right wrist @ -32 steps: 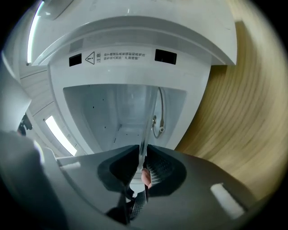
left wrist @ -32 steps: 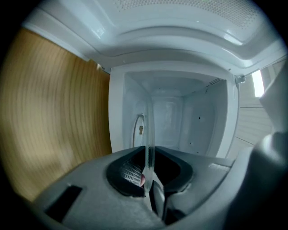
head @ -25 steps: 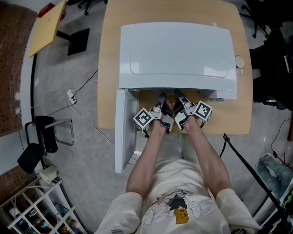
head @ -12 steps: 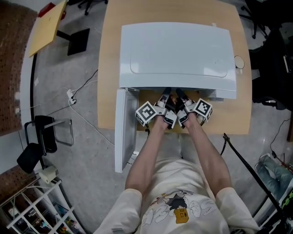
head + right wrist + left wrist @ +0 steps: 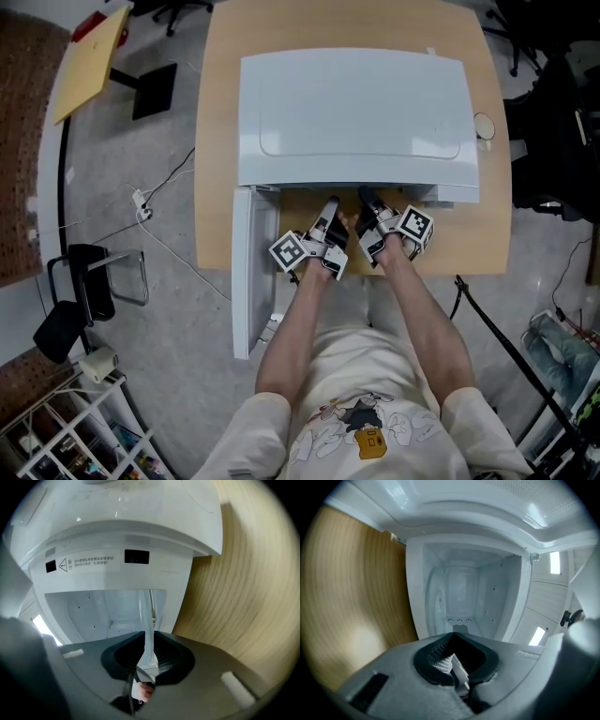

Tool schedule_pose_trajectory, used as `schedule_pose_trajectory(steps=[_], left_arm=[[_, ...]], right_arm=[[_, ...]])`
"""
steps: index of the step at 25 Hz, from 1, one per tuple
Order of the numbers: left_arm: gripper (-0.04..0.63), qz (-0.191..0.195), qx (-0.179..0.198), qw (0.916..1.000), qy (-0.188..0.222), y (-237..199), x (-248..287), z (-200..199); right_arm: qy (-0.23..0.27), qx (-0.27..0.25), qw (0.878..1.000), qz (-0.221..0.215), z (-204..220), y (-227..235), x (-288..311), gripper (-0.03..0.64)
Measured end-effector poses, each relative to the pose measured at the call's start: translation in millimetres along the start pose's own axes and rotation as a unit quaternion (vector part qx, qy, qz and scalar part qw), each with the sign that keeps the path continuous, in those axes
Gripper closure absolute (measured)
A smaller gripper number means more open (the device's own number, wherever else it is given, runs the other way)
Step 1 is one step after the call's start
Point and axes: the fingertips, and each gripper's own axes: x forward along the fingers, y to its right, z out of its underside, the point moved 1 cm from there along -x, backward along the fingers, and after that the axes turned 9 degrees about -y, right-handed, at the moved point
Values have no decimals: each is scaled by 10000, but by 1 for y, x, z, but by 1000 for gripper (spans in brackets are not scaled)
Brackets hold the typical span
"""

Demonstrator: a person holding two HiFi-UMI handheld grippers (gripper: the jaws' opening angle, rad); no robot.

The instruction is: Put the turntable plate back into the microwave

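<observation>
Reaches forward with left forearm (image 5: 298, 323) and right forearm (image 5: 424, 314) side by side, up to the open front of the microwave (image 5: 356, 112) on the table (image 5: 217, 141); door (image 5: 242, 272) swung out to the left.

Points the left gripper (image 5: 330, 211) about level into the cavity (image 5: 461, 597); rolled onto its side, with the table at the left of its view; fingers closed together on nothing.

Points the right gripper (image 5: 366, 199) at the same opening; rolled the other way, with the table at the right of its view; fingers a narrow way apart, just been opening; rim of the plate (image 5: 145, 620) between them, close against one pad (image 5: 162, 667), with a dark gap on the other side.

Shows the plate only as a thin clear strip, edge-on, in the right gripper view; lies flat, parallel to the table; runs from the fingers straight ahead into the cavity, near rim at the opening, far part inside; cannot be made out in the head view.
</observation>
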Motion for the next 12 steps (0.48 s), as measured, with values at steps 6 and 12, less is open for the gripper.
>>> schedule_pose_trajectory(steps=[6,12], left_arm=[[595,-221,-56,9995,222,-22,-11,-5],[591,-285,-85,9993,228,-28,-2,-8]], right_arm=[[94,147,9998,4,12,12,-7,525],[-21,-81,10000,-43,20,7,1,556]])
